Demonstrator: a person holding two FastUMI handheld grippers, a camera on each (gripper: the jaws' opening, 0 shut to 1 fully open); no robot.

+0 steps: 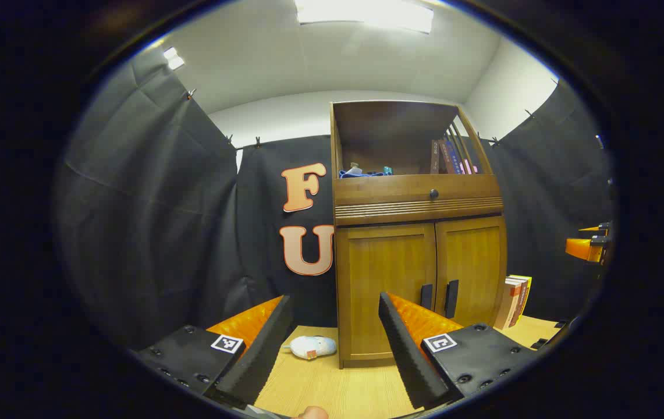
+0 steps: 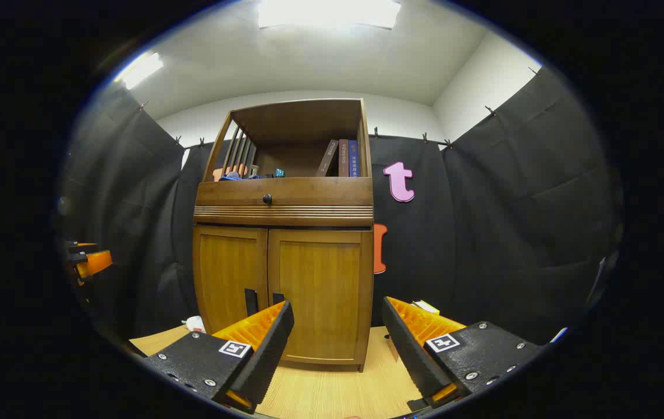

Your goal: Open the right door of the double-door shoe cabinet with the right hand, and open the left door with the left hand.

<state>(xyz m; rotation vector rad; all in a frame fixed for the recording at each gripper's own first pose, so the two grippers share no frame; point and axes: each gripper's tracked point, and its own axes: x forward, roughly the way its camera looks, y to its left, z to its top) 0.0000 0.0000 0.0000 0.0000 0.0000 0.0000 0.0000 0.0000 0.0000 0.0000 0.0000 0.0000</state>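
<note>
Both hand-held grippers stand spread wide and empty: the left hand-held gripper [image 1: 334, 326] and the right hand-held gripper [image 2: 337, 329] hover over the counter [image 1: 332, 390], short of the shoe cabinet [image 2: 285, 233]. Its left door [image 1: 387, 285] and right door [image 2: 319, 291] are shut, their two dark handles [image 1: 437, 298] side by side at the cabinet's centre seam. With handles so close, one gripper could catch the wrong one or bump its partner. A soft toy [image 1: 311, 347] lies by the cabinet's left foot; books [image 1: 515, 301] lean to its right, possibly within that door's swing.
</note>
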